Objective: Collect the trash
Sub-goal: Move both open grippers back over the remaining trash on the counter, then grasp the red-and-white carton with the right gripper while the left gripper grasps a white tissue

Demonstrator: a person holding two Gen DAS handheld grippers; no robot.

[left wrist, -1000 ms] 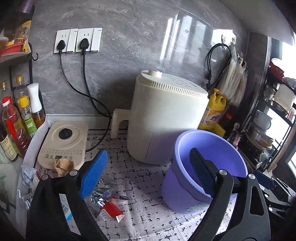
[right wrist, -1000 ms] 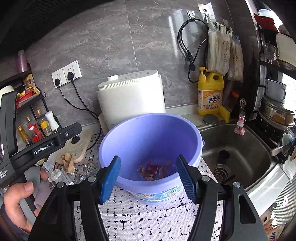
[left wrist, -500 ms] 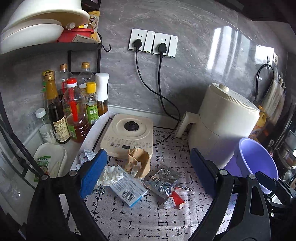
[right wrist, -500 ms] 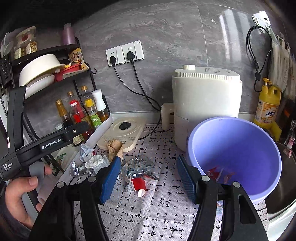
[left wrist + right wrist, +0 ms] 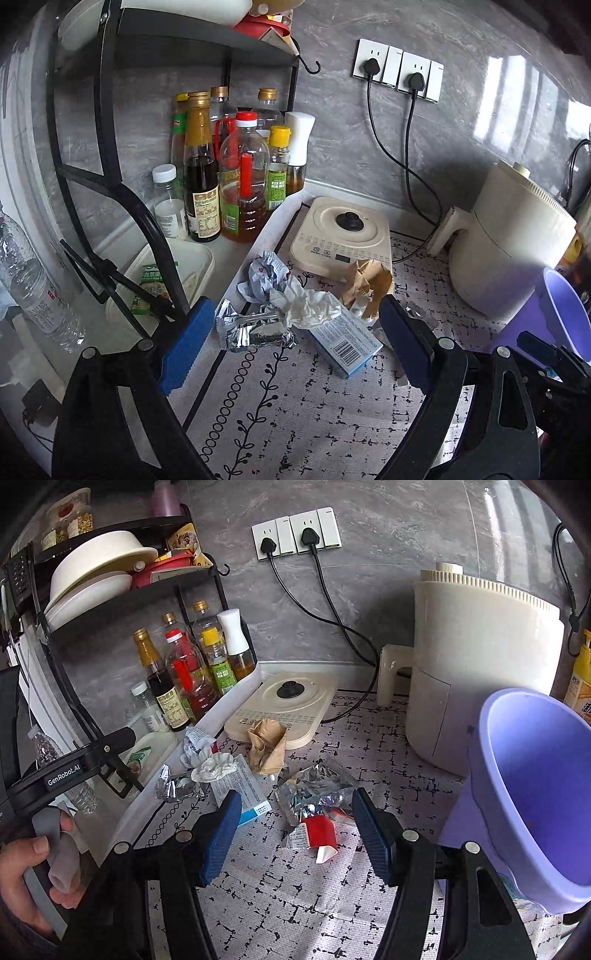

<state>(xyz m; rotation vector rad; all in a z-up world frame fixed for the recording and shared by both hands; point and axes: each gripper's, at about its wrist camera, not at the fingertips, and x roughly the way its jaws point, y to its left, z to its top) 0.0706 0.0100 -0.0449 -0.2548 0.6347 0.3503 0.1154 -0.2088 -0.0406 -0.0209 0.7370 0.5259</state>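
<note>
Beneath both jaws, litter now.

Cream air fryer stands on the patterned mat, beside a flat cream induction cooker; two black plugs occupy the wall sockets. Condiment bottles cluster under the black rack; bowls sit on its shelf.

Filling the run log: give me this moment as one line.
phase: reaching for trash | left gripper: open, empty | right gripper: open, over red wrapper | bucket: right of trash
</note>
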